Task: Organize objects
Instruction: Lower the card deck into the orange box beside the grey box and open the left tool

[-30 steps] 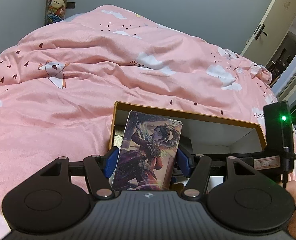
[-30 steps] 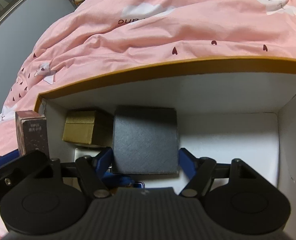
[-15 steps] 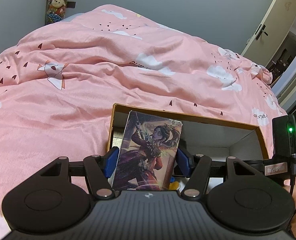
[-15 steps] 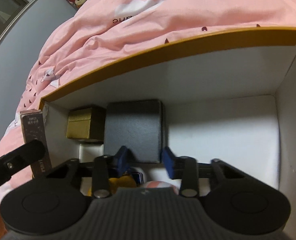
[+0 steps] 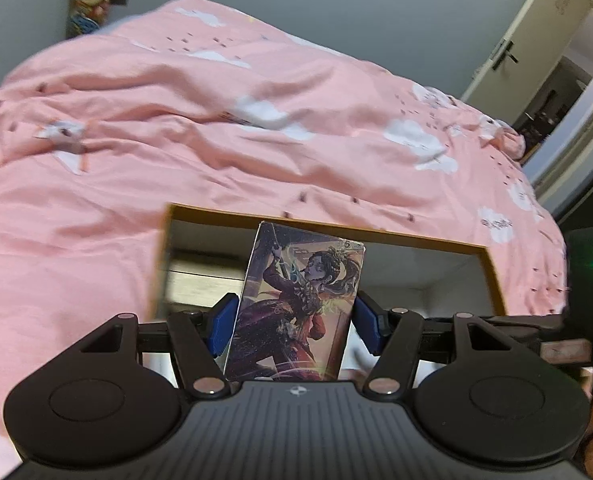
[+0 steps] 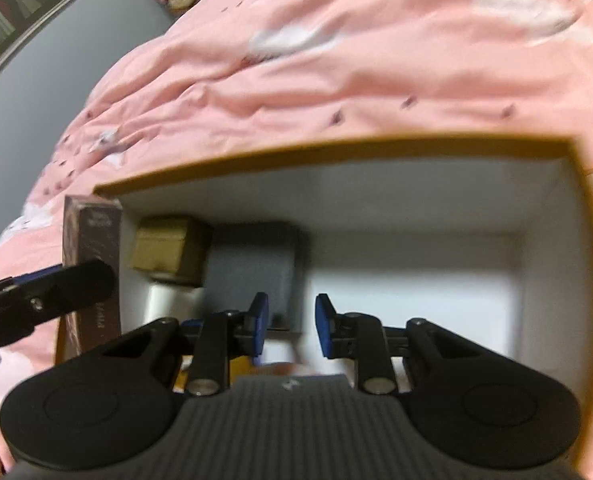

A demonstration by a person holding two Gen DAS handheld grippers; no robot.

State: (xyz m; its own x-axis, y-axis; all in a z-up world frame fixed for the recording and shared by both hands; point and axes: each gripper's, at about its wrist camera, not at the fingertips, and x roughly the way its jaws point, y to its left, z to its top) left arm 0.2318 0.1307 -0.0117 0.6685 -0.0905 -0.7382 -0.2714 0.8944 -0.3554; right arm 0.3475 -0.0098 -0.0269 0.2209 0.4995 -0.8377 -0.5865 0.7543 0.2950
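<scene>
Since earlier: right tool [image 6: 290,326] had let go of the black box [image 6: 256,268] and drawn back from it; its jaws had just been closing on nothing, and both views had slid a little over the bed.
Bed: pink duvet with white clouds [image 5: 216,128] filled the background and carried everything.
Storage box: white-lined, mustard-rimmed carton [image 6: 336,152] lay open on the duvet, its right half bare.
Black box: stood against the back left of the carton, touching the gold box [image 6: 164,246] beside it in the left corner.
Card pack: illustrated pack with a figure on its face [image 5: 296,304] was upright, held over the carton's near left edge, not yet inside.
Left tool: [image 5: 294,322] was clamped on the pack's two long sides, blue pads pressing flat.
Right tool state: jaws stood narrowly apart, empty, above the carton floor.
Step in hand: judged to be placing the pack into the carton.
Doing it well: keep the pack upright, carry it clear over the rim, lower it into the free floor right of the black box, and release only once its base rests; the right tool should stay clear of the path.
</scene>
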